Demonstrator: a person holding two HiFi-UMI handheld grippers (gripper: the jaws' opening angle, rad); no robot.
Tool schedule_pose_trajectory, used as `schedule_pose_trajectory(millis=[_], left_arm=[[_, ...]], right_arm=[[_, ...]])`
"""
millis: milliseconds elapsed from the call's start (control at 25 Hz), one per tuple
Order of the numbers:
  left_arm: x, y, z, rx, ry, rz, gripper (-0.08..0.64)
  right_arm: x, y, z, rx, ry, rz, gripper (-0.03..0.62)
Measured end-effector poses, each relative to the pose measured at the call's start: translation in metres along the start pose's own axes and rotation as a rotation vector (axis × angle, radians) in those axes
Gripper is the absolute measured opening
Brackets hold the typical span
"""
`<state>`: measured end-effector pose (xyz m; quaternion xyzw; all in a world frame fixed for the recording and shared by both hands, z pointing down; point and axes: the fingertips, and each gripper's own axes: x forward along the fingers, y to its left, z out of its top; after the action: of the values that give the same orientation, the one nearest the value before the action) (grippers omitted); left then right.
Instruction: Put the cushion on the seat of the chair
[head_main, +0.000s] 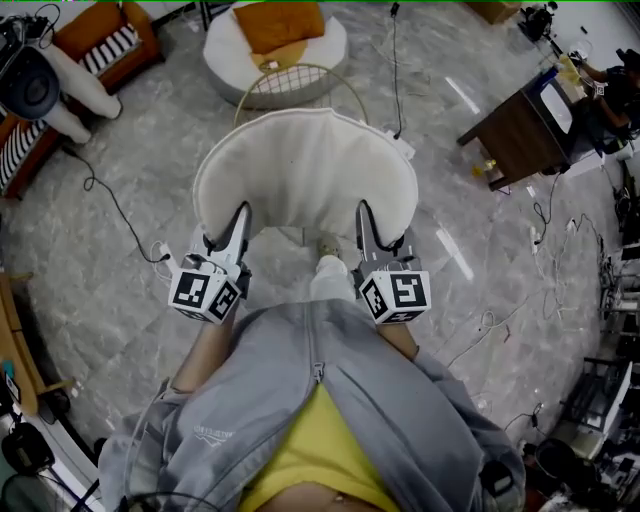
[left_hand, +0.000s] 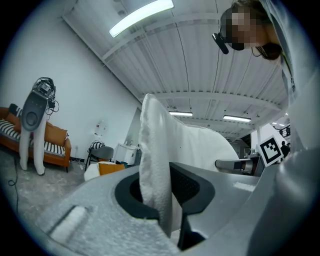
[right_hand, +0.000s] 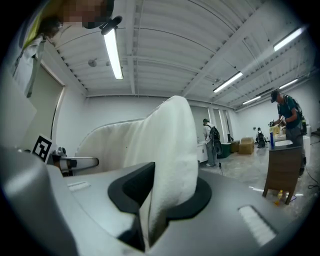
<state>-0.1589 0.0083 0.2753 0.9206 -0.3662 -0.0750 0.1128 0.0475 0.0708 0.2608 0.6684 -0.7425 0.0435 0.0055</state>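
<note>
Both grippers are clamped on the near edge of the white cushion, one toward each side. The left gripper and the right gripper are each pinched narrow on the fabric, which is squeezed between the pads in both gripper views. The cushion is held up in front of the person, above the marble floor. A gold wire frame is seen just past its far edge, with a round white seat and an orange pillow beyond.

Cream rounded cushion held flat above floor, near edge pinched; gold wire chair just beyond.
</note>
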Motion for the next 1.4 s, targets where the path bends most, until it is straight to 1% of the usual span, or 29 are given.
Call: schedule_pose_trajectory(millis=[160,360,520,640,840,1040,1240,1400], left_arm=[[0.062,0.015,-0.004,-0.029,-0.006,0.083,0.060],[0.150,0.028,-0.003,-0.053,-0.002,0.173,0.061],[0.191,0.034,-0.015,-0.063,0.000,0.257,0.061],[0.214,0.035,-0.026,-0.070,0.014,0.304,0.061],[0.236,0.038,-0.043,-0.087,0.026,0.358,0.061],[0.238,0.050,-0.057,-0.114,0.044,0.386,0.061],[0.235,0.062,-0.075,-0.149,0.076,0.402,0.061],[0.235,0.073,-0.092,-0.189,0.102,0.388,0.061]], right_arm=[[0.067,-0.049,0.007,-0.013,0.044,0.094,0.075],[0.150,-0.114,0.020,-0.032,0.070,0.193,0.075],[0.194,-0.149,0.012,-0.029,0.112,0.283,0.075],[0.217,-0.171,0.004,-0.027,0.142,0.337,0.077],[0.248,-0.194,-0.011,-0.018,0.186,0.401,0.077],[0.265,-0.194,-0.027,-0.017,0.217,0.436,0.078],[0.272,-0.189,-0.046,-0.015,0.258,0.443,0.078],[0.277,-0.187,-0.062,-0.026,0.291,0.435,0.078]])
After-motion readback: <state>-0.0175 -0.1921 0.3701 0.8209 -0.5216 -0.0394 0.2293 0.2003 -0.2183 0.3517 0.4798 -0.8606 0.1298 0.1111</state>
